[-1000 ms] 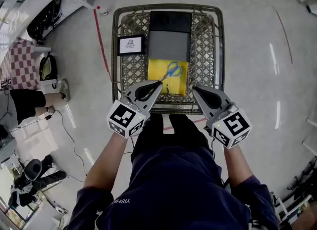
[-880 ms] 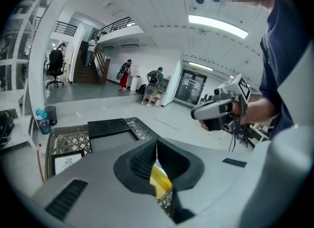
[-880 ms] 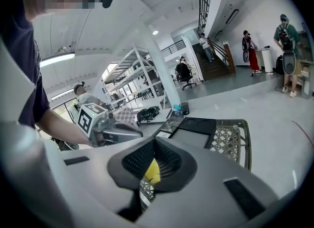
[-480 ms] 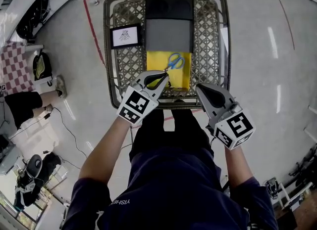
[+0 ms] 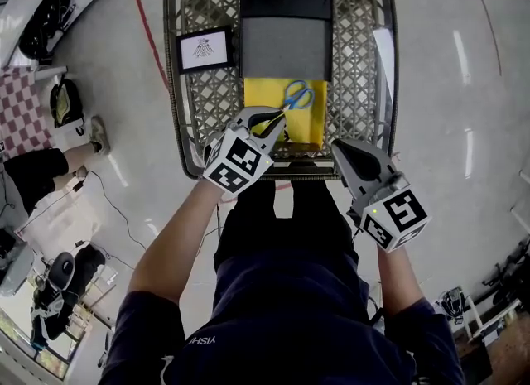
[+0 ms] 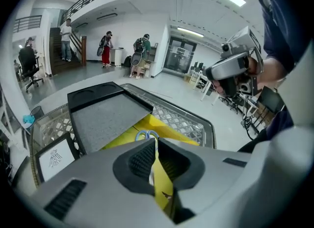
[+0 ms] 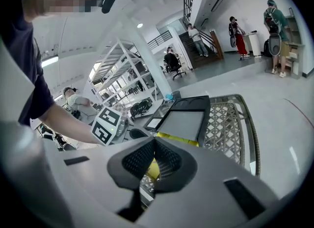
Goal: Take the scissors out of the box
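Note:
Blue-handled scissors (image 5: 298, 93) lie on a yellow sheet (image 5: 313, 123) in the wicker box (image 5: 171, 85), blades pointing back at me. My left gripper (image 5: 277, 120) reaches over the near rim and looks shut on the blades. In the left gripper view the blue handles (image 6: 146, 135) show just past the left gripper (image 6: 155, 141), with a pale strip between the pads. My right gripper (image 5: 338, 145) hovers at the box's near right corner. It is shut with nothing in it, as the right gripper view shows for the right gripper (image 7: 154, 141).
A black tray (image 5: 286, 36) fills the far middle of the box, and a small framed picture (image 5: 203, 47) lies at its left. A red line (image 5: 153, 36) crosses the floor. A seated person's foot (image 5: 95, 135) and cables are to the left.
My left gripper has moved forward over the box's near rim and along the scissors' blades. The right gripper has stayed near the right corner. The view has shifted toward the box.

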Action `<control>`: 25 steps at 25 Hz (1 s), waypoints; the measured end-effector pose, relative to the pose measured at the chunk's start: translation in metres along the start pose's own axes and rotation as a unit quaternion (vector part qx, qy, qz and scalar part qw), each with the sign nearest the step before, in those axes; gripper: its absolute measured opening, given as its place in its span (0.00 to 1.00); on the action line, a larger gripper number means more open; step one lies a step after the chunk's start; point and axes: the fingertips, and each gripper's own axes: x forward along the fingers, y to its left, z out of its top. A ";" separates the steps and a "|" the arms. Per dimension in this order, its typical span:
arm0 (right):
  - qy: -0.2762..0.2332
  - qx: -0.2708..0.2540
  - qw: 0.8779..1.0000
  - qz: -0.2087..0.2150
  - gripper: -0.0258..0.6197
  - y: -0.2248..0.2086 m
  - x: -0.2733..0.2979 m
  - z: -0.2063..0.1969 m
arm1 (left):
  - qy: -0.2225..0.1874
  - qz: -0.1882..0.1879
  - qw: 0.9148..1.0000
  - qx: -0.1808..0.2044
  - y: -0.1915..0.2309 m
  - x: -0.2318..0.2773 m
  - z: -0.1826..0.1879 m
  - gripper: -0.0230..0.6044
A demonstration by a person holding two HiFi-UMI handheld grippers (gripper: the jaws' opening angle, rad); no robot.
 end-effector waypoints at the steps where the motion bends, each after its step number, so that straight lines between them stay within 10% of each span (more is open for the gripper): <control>1: 0.002 0.003 1.000 0.001 0.07 -0.001 0.001 -0.002 | 0.006 -0.001 1.000 0.001 0.002 0.003 -0.004 0.08; 25: 0.015 0.041 0.999 -0.007 0.07 -0.031 -0.005 -0.024 | 0.242 0.009 0.969 0.046 0.010 0.064 -0.071 0.23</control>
